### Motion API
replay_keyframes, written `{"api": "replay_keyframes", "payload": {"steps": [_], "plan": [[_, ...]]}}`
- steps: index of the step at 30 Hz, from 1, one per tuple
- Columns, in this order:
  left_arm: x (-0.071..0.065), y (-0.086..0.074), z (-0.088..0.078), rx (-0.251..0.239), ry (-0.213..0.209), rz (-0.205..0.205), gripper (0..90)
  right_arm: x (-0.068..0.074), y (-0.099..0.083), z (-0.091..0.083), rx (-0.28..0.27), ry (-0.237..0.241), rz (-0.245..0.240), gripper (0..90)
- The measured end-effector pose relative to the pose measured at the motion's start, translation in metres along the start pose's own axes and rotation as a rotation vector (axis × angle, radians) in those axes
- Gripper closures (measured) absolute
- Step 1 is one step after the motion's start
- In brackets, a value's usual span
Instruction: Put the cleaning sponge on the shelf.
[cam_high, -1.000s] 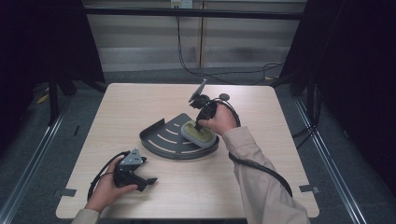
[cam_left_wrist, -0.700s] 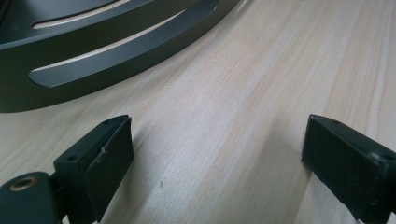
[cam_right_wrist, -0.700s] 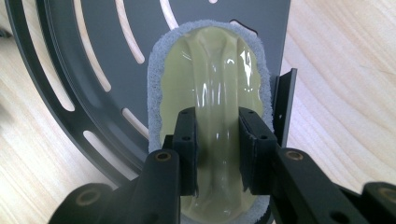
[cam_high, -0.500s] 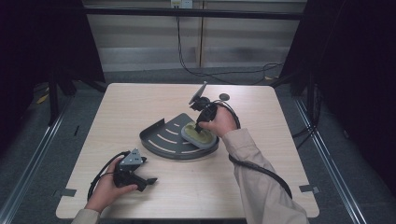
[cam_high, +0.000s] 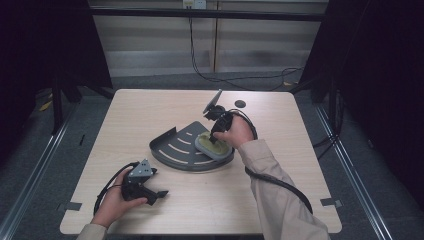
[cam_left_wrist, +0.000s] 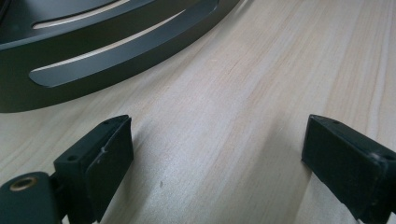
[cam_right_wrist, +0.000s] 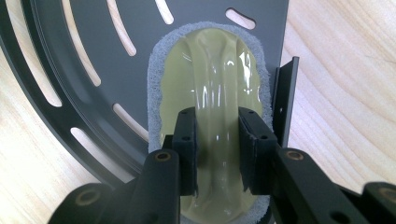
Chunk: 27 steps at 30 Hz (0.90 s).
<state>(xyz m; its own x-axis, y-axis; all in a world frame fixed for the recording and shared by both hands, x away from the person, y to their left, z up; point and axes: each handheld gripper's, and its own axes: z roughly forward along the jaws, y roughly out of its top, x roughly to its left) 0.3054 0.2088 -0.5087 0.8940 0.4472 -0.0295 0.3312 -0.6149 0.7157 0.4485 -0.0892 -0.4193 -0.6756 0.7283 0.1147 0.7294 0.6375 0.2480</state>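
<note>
Right gripper view: the right gripper (cam_right_wrist: 217, 151) is seen clamped on the glossy raised handle of the scrubbing pad (cam_right_wrist: 212, 88), which lies on the dark slotted corner shelf (cam_right_wrist: 84, 46) near its upright wall. The pad is judged light, with a stiff, possibly slippery plastic grip and a soft fibrous base, so the ridge is best pinched at mid-length. The left gripper (cam_left_wrist: 217, 161) is held wide open and empty over the table (cam_left_wrist: 261, 70).
</note>
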Motion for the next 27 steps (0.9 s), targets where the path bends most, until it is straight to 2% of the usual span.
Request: {"api": "replay_keyframes", "payload": {"steps": [17, 20, 27], "plan": [[-0.0001, -0.0002, 0.0003, -0.005, 0.001, -0.002, 8.5, -0.0012, -0.0020, 0.0040, -0.004, -0.006, 0.008, 70.0], [-0.0001, -0.0002, 0.0003, -0.006, 0.001, -0.002, 8.5, -0.0013, -0.0027, 0.0048, 0.014, -0.013, 0.001, 69.8], [-0.0001, -0.0002, 0.0003, -0.006, 0.000, -0.002, 8.5, -0.0022, -0.0039, 0.0050, 0.008, -0.004, 0.010, 69.7]]}}
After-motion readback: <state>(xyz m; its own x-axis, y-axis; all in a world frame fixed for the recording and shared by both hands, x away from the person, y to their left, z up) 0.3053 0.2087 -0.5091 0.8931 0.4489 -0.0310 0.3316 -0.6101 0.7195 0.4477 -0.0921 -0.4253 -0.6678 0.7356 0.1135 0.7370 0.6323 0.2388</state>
